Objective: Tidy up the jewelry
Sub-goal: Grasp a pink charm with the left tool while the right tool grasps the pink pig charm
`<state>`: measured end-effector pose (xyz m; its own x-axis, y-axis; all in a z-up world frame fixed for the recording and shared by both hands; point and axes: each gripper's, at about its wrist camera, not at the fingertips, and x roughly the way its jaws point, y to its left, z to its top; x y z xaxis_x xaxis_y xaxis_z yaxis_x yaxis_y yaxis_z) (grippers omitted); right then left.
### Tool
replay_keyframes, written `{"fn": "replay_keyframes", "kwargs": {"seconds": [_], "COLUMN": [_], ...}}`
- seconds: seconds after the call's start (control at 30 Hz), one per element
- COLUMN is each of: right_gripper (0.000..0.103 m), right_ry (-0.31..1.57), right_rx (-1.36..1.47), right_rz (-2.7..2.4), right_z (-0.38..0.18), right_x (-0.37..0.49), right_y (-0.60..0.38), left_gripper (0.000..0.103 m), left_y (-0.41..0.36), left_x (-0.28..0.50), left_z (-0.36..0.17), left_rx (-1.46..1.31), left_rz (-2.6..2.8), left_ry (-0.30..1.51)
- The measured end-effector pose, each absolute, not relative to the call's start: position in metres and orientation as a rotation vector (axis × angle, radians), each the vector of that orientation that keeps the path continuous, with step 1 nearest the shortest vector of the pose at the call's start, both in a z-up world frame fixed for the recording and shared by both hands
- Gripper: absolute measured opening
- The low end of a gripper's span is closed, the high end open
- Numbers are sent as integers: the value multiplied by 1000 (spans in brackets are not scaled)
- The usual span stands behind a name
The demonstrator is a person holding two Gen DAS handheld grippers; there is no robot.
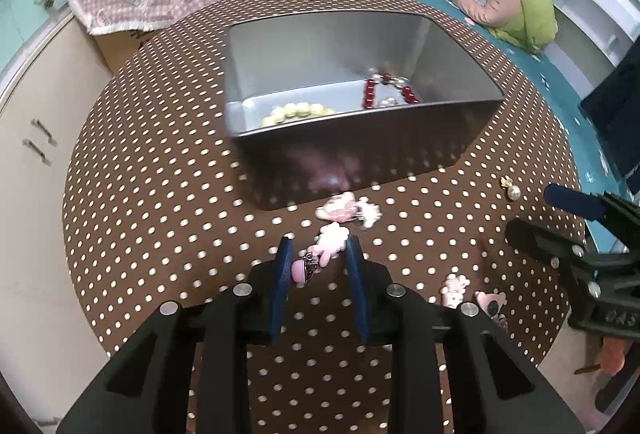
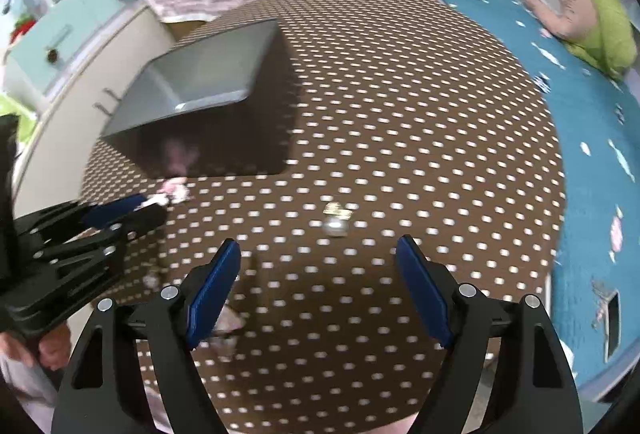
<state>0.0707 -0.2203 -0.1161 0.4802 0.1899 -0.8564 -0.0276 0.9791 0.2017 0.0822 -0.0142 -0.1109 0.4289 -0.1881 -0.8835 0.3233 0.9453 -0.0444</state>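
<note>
1. The left gripper point(image 1: 320, 258), a black articulated frame with blue padded fingers point(image 1: 282, 276), points forward and downward; its jaws stand narrowly apart, closed against a pink rabbit-shaped ornament with a small metal ring point(image 1: 320, 254) between the pads.
2. The right gripper point(image 2: 320, 286), of the same black frame and blue pads point(image 2: 424, 294), has its jaws spread wide with nothing between them.
3. In the left wrist view the right gripper point(image 1: 560, 205) enters from the right edge, beside the left unit and apart from it.
4. A hand point(image 2: 24, 350) shows partly behind the left gripper point(image 2: 132, 211) in the right wrist view.
</note>
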Motion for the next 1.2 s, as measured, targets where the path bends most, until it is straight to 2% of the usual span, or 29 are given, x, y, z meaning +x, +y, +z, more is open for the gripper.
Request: {"fn": "replay_keyframes", "kwargs": {"seconds": [0.57,0.6,0.63,0.73,0.77,0.83,0.93,1.2], "right_gripper": [77,72,63,43,40,25,13,13], "right_ry": [1091,1079,1071,1041,1033,1017,1003,962], "right_rx": [15,0,-23,-67,-76,-83,-101,-68], "right_rz": [268,260,241,205,197,223,240,228], "right_z": [-121,-121,-121,-122,-122,-122,-123,-108], "right_x": [58,56,53,49,49,47,47,43], "right_y": [-141,-138,-137,-135,-135,-131,-123,-137], "left_gripper": [26,26,26,26,26,26,26,26], "left_y": [40,41,42,45,46,46,48,52], "left_x": [74,73,72,68,66,64,61,55], "left_z": [-104,-105,-105,-105,-105,-105,-102,-91], "left_rx": [39,38,38,32,29,21,2,-14], "left_rz": [-264,-265,-268,-289,-294,-306,-327,-343], "left_ry": [1069,1070,1070,1069,1069,1066,1056,1023]}}
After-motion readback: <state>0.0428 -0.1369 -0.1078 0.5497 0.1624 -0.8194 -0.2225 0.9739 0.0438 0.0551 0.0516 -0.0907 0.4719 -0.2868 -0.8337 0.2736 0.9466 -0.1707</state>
